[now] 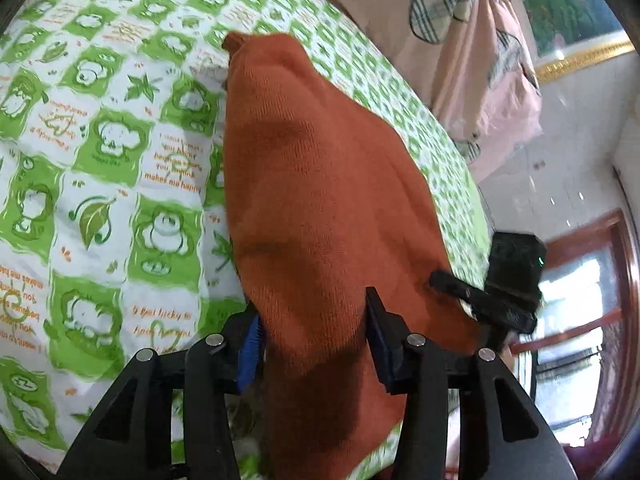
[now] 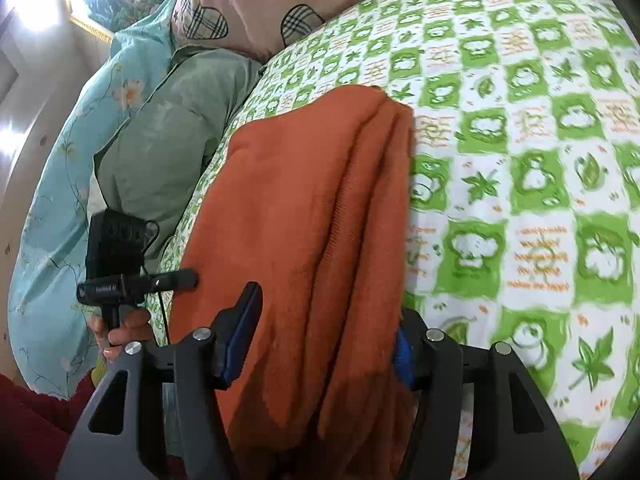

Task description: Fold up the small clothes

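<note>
An orange knit garment (image 1: 320, 200) lies on the green-and-white patterned bed sheet (image 1: 100, 140), folded into a long band. My left gripper (image 1: 316, 332) has its jaws around the garment's near end, cloth filling the gap between the blue pads. In the right wrist view the same garment (image 2: 304, 216) shows several stacked folds. My right gripper (image 2: 324, 336) also has its jaws around the cloth's near end. Each gripper shows in the other's view: the right one (image 1: 496, 300) and the left one (image 2: 132, 280).
A pink quilt with plaid hearts (image 1: 460, 40) lies at the head of the bed. A teal floral quilt (image 2: 60, 200) and a grey-green pillow (image 2: 168, 140) lie beside the sheet (image 2: 520, 160). A window with a red frame (image 1: 592, 300) stands at the right.
</note>
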